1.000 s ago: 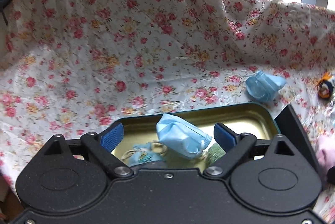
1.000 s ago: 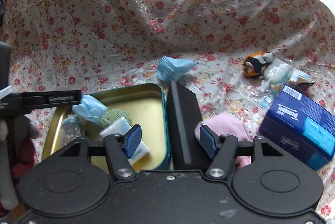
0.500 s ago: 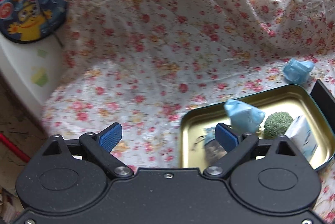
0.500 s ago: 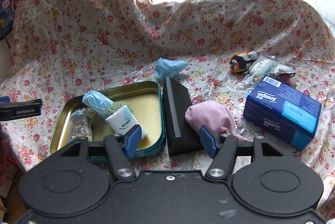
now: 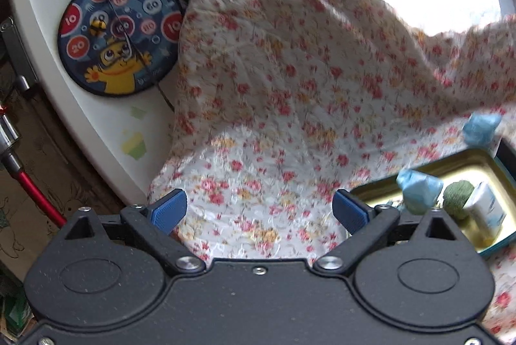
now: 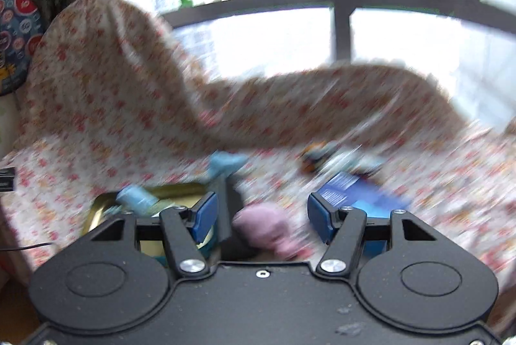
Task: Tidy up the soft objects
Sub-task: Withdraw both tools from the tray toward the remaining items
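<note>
step: between picks, both retracted | left gripper (image 5: 260, 211) fingers wide, just opening, empty | right gripper (image 6: 261, 222) fingers part-open, empty | pink soft toy (image 6: 267, 227) ahead between right fingers, outside tin (image 5: 490, 166) | next: descend, close on toy.

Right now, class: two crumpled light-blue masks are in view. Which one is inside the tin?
The blue mask beside the green ball lies inside the gold tin; the other blue mask sits on the floral cloth beyond it.

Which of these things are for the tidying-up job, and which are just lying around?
For the job:
- tin tray
- blue mask in the tray
- blue mask on the cloth
- green ball
- pink pouch

Just lying about:
- dartboard
- blue box
- floral cloth
</note>
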{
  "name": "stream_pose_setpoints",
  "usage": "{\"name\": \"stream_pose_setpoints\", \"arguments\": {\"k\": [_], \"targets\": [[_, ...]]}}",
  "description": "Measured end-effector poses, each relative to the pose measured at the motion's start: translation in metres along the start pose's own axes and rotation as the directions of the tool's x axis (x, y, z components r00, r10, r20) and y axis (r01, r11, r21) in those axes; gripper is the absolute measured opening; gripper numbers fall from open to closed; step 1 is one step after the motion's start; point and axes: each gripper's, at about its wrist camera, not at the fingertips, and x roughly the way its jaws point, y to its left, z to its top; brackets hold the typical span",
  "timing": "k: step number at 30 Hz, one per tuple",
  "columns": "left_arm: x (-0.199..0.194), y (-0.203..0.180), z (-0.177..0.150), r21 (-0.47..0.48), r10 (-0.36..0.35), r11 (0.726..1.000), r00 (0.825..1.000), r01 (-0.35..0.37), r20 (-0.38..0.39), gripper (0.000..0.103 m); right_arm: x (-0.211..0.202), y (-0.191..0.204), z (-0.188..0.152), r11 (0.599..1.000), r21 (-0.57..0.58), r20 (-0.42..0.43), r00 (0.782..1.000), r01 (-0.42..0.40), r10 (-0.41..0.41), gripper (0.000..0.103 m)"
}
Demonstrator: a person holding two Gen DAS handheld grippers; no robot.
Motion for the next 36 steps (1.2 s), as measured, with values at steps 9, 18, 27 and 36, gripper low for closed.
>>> {"name": "stream_pose_setpoints", "arguments": {"k": [9, 18, 27, 36], "targets": [[-0.048, 0.013, 0.040, 0.033, -0.081, 0.996, 0.985, 0.077, 0.153, 0.100, -0.108, -0.072, 0.059, 0.940, -0.049, 0.184, 0.928, 0.339, -0.325, 0.068], [-0.067, 0.002, 0.090, 0.055, -0.133, 0.991, 0.954, 0.123, 0.269, 0.100, -0.139, -0.126, 0.098, 0.853, 0.002, 0.259, 0.824, 0.521, -0.504, 0.079], [-0.037, -0.110, 0.082, 0.063, -0.425, 0.905, 0.896, 0.420, 0.128, 0.100, 0.000, -0.152, 0.046, 0.908, 0.075, -0.041, 0.911, 0.412, -0.410, 0.079], [-0.026, -0.233, 0.046, 0.172, -0.560, 0.813, 0.828, 0.556, -0.025, 0.100, 0.099, -0.158, -0.005, 0.911, 0.139, -0.231, 0.908, 0.387, -0.351, 0.079]]}}
